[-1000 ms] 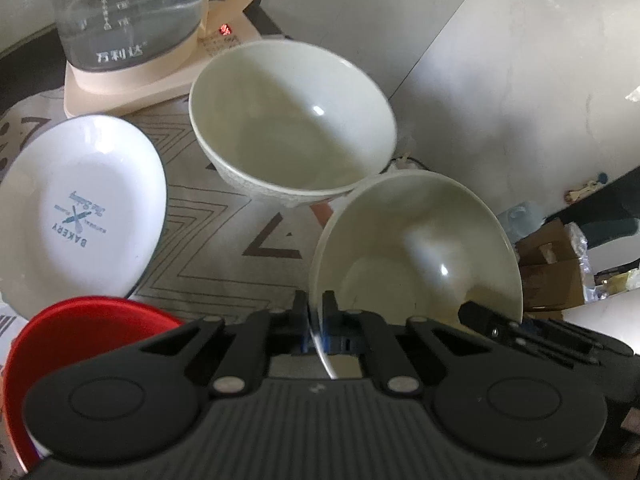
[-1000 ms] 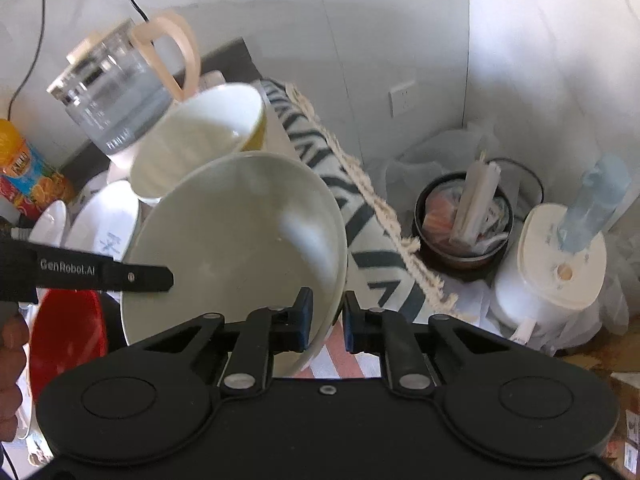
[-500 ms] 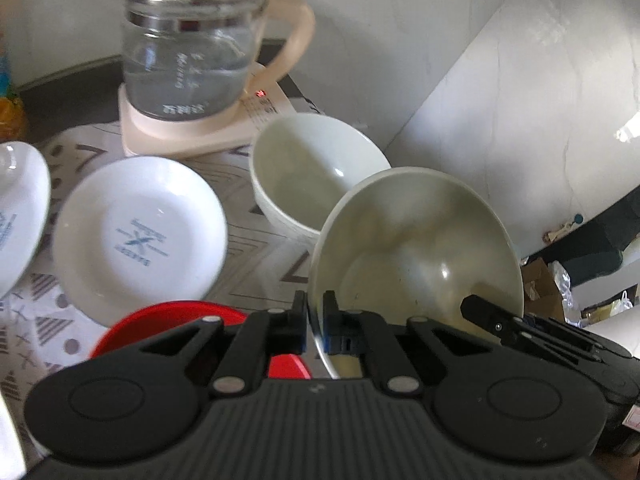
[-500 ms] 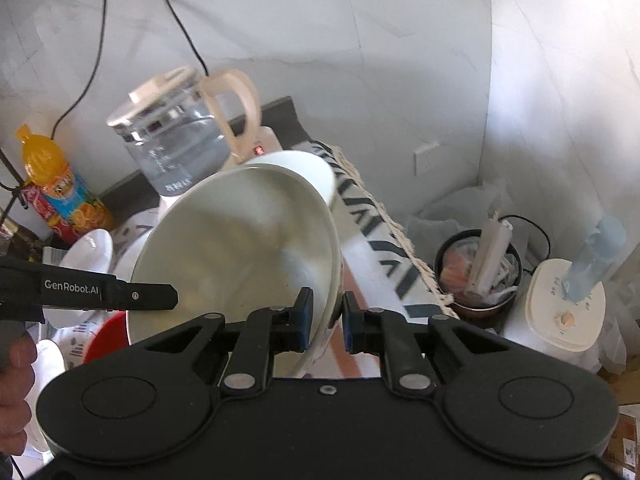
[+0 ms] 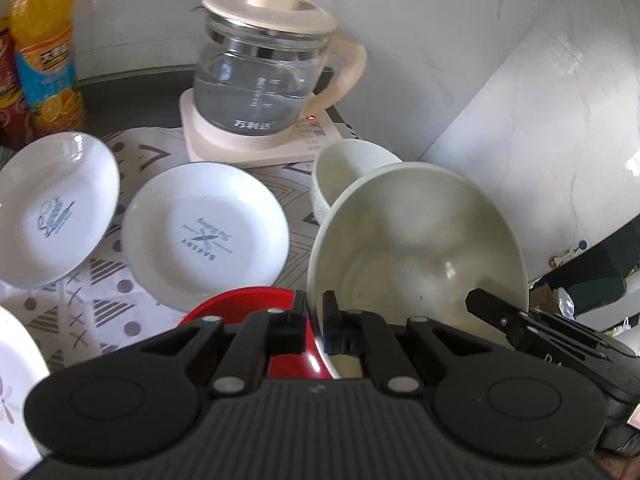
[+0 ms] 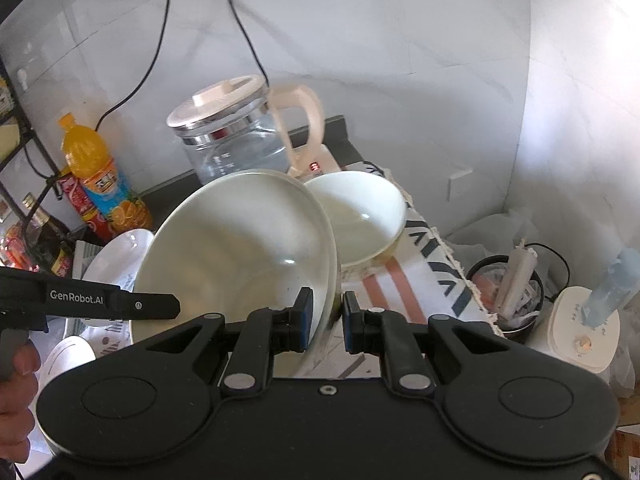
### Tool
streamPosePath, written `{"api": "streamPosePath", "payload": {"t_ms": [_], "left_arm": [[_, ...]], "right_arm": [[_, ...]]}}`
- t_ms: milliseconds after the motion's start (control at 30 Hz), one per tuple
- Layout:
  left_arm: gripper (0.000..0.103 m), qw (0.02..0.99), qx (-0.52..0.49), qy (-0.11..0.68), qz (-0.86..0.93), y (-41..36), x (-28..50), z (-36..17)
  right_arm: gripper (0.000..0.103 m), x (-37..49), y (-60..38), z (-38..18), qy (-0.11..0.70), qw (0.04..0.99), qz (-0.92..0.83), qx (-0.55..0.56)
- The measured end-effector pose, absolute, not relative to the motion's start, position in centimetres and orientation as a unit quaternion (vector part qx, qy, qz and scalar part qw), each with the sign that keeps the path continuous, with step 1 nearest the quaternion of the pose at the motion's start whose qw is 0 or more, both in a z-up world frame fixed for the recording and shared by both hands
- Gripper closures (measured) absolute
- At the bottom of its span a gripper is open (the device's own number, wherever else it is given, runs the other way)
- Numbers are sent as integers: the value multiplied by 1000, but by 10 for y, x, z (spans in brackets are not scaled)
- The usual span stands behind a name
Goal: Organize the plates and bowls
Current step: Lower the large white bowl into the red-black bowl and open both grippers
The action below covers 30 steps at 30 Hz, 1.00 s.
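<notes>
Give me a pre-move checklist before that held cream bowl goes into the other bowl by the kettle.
1. Left gripper jaws shut on the held bowl rim: ok.
2. Right gripper jaws clamped on the opposite rim: ok.
3. Held bowl clear of the cloth: ok, it hangs tilted above the red dish.
4. Second bowl empty and upright: ok.
5. Kettle clear of the path: cannot tell, it stands close behind the second bowl.
6. Second bowl's footing: cannot tell; it sits near the cloth's fringed edge.
</notes>
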<state>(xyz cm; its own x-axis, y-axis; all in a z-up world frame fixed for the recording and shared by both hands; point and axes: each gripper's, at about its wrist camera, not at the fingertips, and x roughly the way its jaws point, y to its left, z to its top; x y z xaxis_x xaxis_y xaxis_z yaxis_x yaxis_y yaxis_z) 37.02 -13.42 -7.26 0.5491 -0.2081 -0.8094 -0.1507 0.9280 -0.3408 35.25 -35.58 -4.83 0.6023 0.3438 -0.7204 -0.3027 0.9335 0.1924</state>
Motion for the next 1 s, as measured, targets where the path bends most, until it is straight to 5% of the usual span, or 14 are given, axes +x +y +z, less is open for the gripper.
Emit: {"api": "streamPosePath", "payload": {"t_ms": [1000], "left_arm": [[95,800,-249,546,26,-93,310,-133]], "right_arm": [[91,325,-301,-86,443,872,209,-16]]}}
